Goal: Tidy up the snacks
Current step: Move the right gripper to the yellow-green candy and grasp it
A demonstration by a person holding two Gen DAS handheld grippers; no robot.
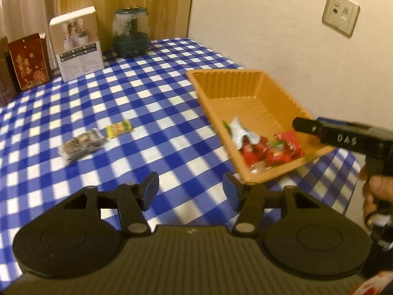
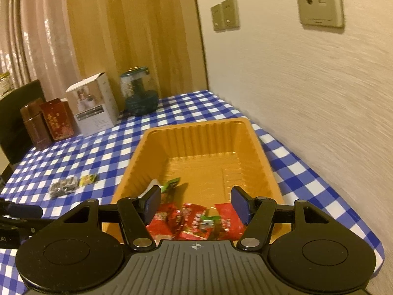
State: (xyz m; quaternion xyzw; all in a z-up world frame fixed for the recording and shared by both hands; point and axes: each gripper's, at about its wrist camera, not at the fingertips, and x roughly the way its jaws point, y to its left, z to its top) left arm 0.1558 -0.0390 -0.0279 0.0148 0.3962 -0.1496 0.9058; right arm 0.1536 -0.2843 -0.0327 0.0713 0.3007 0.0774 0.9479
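An orange ribbed tray [image 1: 267, 86] [image 2: 203, 132] sits on the blue checked cloth by the wall. Its near end holds red snack packets [image 1: 275, 151] [image 2: 191, 221] and a white and green wrapper [image 1: 239, 130]. On the cloth to its left lie a dark packet [image 1: 82, 143] [image 2: 62, 186] and a small yellow packet [image 1: 119, 128] [image 2: 88, 179]. My left gripper [image 1: 191, 191] hovers open over the cloth, nothing between its fingers, just left of the tray's near corner. My right gripper [image 2: 196, 205] stands open above the red packets, gripping nothing; its black body [image 1: 343, 137] reaches over the tray.
At the back stand a white box [image 1: 77, 41] [image 2: 94, 104], a red patterned box [image 1: 29, 60] [image 2: 57, 119], a brown tin [image 2: 34, 124] and a green-lidded glass jar [image 1: 131, 32] [image 2: 140, 93]. A wall [image 2: 307, 98] runs close along the tray's right side. A hand [image 1: 375, 191] holds the right gripper.
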